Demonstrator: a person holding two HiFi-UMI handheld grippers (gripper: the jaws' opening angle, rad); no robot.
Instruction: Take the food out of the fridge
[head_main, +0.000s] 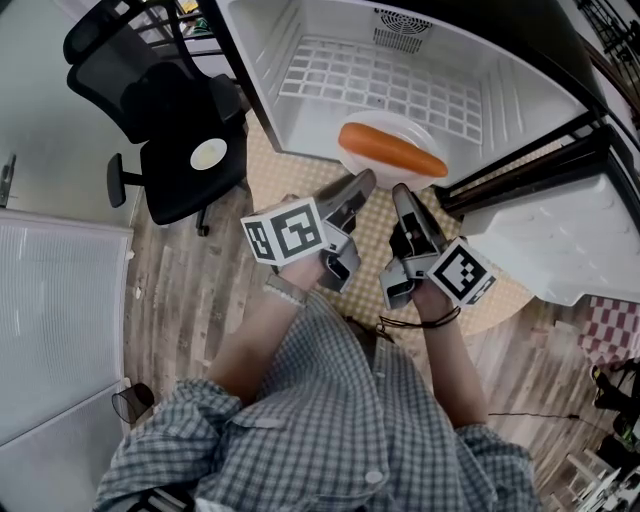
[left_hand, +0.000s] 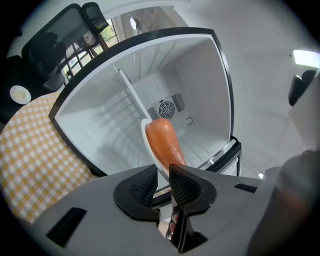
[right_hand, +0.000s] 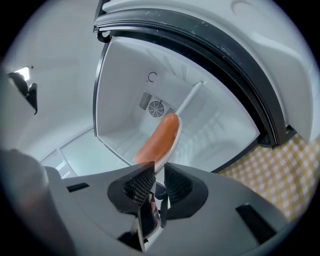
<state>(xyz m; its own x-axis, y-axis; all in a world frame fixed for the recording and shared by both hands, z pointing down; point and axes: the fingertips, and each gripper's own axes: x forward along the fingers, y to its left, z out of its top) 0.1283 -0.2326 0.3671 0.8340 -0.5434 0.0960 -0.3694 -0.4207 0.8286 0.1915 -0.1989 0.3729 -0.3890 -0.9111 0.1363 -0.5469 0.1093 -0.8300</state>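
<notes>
An orange, sausage-shaped piece of food (head_main: 392, 150) lies on a white plate (head_main: 352, 158) at the front lip of the open fridge (head_main: 262, 60). My left gripper (head_main: 362, 184) is shut on the plate's near rim from the left, and my right gripper (head_main: 402, 192) is shut on the rim just to its right. In the left gripper view the plate's edge (left_hand: 150, 150) runs down between the pads of the left gripper (left_hand: 162, 181), with the food (left_hand: 164, 142) beyond. In the right gripper view the right gripper (right_hand: 159, 181) clamps the plate (right_hand: 176, 140) under the food (right_hand: 159, 140).
The fridge is white inside, with a wire shelf (head_main: 390, 85) and a fan vent (left_hand: 166, 109) at the back. Its open door (head_main: 560, 235) stands to the right. A black office chair (head_main: 185, 150) stands to the left. A yellow checked rug (left_hand: 30, 150) covers the floor in front.
</notes>
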